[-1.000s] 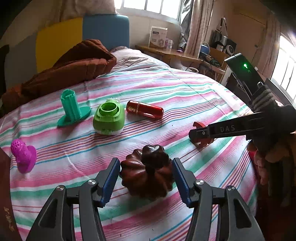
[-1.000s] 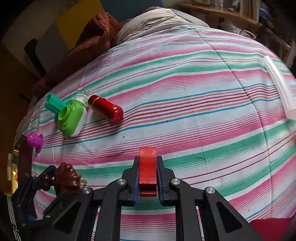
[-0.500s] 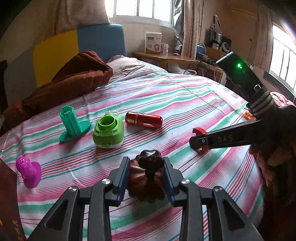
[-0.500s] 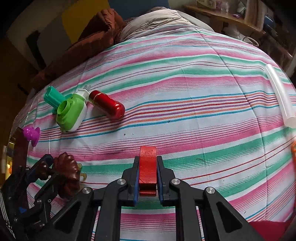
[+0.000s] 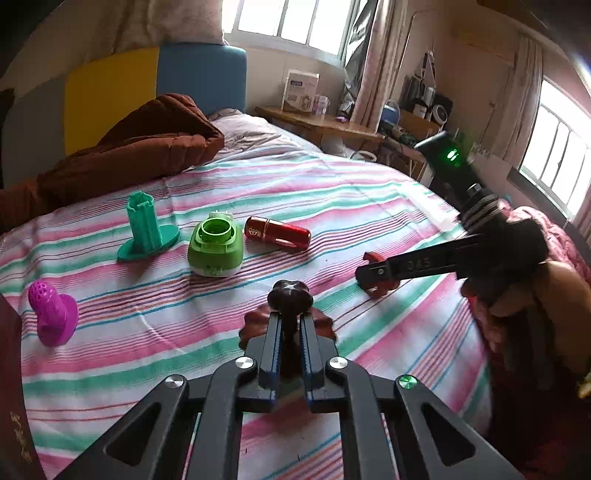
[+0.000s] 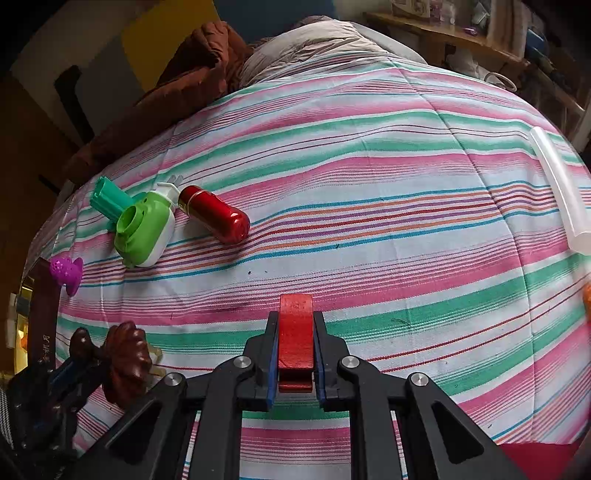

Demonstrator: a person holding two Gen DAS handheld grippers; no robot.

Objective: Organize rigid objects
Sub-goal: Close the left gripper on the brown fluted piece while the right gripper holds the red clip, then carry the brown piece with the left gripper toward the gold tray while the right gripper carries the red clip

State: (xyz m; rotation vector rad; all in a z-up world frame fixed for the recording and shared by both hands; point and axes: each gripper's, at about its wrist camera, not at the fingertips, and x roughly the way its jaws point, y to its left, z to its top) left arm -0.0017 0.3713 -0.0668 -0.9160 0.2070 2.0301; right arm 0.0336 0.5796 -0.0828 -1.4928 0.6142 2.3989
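Now the left gripper (image 5: 291,334), its jaws just drawn together, is clamped on the brown knobbed lid (image 5: 290,295) above the striped bedspread (image 5: 369,192), so lifting seems possible; the red clip (image 6: 295,341) is pinched by the right gripper (image 6: 295,354).

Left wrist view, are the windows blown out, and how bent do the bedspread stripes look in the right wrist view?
Left wrist view: the windows are washed out to near white, and the hand at the right edge looks smeared. Right wrist view: no window glare; the fisheye bows the bedspread stripes into a dome, and the corners go dark.
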